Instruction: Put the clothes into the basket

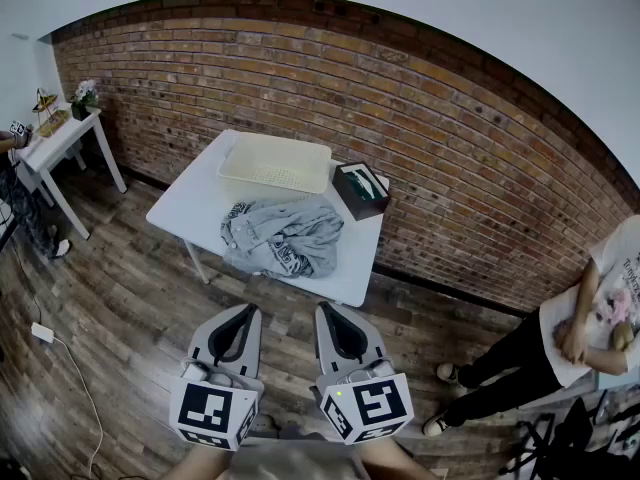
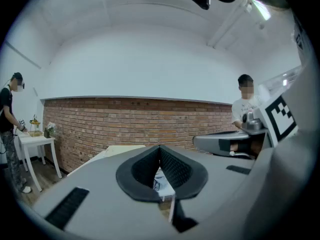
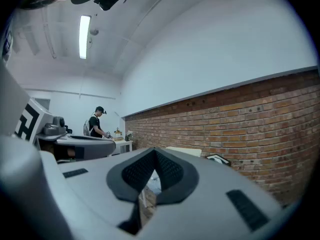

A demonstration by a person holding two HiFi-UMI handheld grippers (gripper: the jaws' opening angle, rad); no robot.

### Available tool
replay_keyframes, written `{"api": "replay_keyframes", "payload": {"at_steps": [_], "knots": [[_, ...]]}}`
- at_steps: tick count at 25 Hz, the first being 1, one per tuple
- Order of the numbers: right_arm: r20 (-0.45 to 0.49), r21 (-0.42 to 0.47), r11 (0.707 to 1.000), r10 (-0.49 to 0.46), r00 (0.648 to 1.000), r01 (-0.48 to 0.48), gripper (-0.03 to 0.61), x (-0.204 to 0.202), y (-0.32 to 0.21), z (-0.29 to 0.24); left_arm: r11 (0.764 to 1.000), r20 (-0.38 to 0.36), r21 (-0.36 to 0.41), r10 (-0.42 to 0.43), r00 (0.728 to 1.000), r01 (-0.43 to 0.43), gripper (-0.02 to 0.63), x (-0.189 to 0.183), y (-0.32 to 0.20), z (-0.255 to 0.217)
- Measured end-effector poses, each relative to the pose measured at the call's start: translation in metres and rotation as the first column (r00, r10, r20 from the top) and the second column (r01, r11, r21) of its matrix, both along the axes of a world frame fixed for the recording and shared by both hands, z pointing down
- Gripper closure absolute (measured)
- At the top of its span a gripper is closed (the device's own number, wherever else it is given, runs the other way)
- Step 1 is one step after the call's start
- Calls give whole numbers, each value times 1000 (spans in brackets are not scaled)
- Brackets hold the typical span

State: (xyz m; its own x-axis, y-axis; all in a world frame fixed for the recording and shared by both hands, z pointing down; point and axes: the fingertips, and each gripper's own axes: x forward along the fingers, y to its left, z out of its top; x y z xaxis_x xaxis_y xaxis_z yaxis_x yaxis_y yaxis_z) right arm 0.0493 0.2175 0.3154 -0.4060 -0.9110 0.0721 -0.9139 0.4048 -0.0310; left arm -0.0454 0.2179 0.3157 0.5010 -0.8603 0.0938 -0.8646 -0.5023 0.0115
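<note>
Red-brown brick wall [image 1: 420, 118] closes the far side of the room below a plain white upper wall, and the floor [image 1: 120, 288] is dark wood planking. A white table [image 1: 190, 203] stands on thin legs close to the brick. On its far half sits the basket [image 1: 275, 163], a shallow cream tray type with nothing in it. The clothes [image 1: 283, 236] (grey fabric with a black-and-white print) lie crumpled on the table top just on the near side of the basket; whether they touch it cannot be confirmed. A dark green box [image 1: 360, 190] stands at the table's right edge, just beside the basket. A white side table [image 1: 60, 143] at the far left carries a small potted plant [image 1: 84, 94]. A white adapter [image 1: 42, 332] with its cable lies on the floor at the left. A person in a white shirt [image 1: 585, 318] stands at the right, well apart from the table. The left gripper [image 1: 246, 310] and the right gripper [image 1: 328, 310] are held level side by side over the floor, short of the table's near edge. Both have their jaws fully together with nothing between the pads, and neither touches the clothes.
</note>
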Motion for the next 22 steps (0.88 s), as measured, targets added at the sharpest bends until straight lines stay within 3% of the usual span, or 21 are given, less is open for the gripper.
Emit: {"api": "replay_keyframes", "payload": {"at_steps": [12, 22], "knots": [[-31, 9, 1000, -6, 1000, 6, 572, -15, 12, 2, 1000, -9, -5, 22, 1000, -22, 604, -5, 8, 3], [-9, 41, 999, -3, 1000, 4, 572, 9, 17, 2, 1000, 0, 3, 8, 1000, -8, 604, 15, 13, 3]]}}
